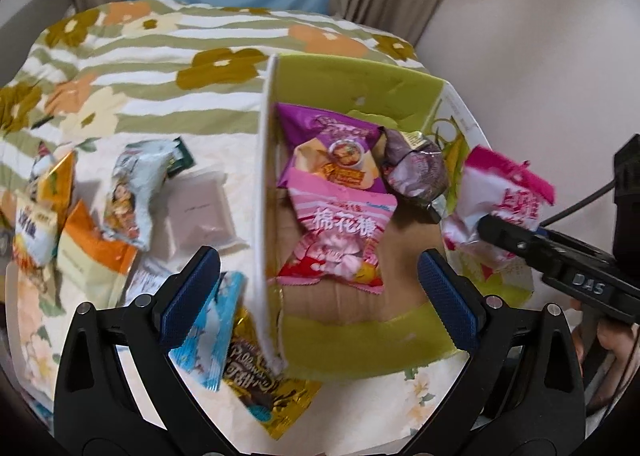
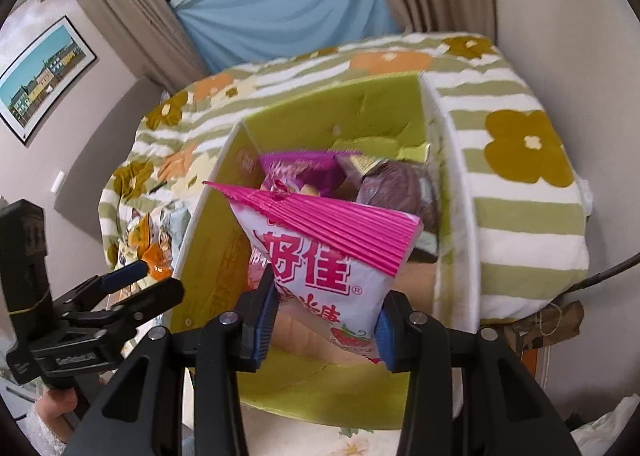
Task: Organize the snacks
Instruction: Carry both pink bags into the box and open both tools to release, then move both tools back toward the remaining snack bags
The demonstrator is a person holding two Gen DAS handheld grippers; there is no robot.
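The right tool (image 2: 326, 330) pinches a pink candy bag (image 2: 320, 256) just above the green box (image 2: 304, 116) on the bed (image 2: 532, 184). Inside the box lie a marshmallow bag (image 1: 340, 232), a purple packet (image 1: 328, 140) and a dark wrapper (image 1: 414, 172). The left tool (image 1: 318, 292) hangs spread over the box's left wall, with loose snacks (image 1: 100, 216) on the bed left of the box.

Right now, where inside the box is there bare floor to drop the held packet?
Bare cardboard floor lies between the marshmallow bag and the right wall, and toward the near wall. The far end is crowded: purple bag, dark wrapper.
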